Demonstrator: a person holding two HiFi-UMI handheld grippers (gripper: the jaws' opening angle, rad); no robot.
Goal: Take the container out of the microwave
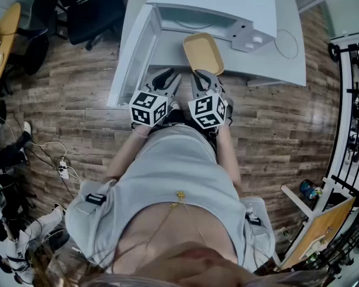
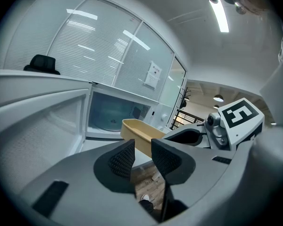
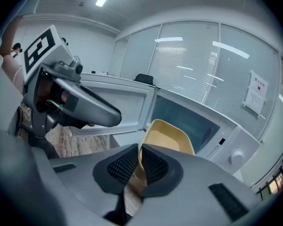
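A white microwave (image 1: 197, 17) stands on a white table with its door (image 1: 131, 58) swung open to the left. The shallow yellow container (image 1: 203, 52) is outside the cavity, over the table in front of it. My right gripper (image 3: 140, 163) is shut on the near rim of the container (image 3: 167, 135), which tilts up beyond the jaws. My left gripper (image 2: 142, 154) hangs just left of it, jaws a little apart with only floor showing between them. From the left gripper view the container (image 2: 137, 133) sits in front of the empty cavity (image 2: 118, 114).
The white table (image 1: 287, 52) runs on to the right of the microwave. A black office chair (image 1: 96, 11) stands at the back left and a yellow chair (image 1: 3, 40) at the far left. Cables and a power strip (image 1: 63, 169) lie on the wooden floor.
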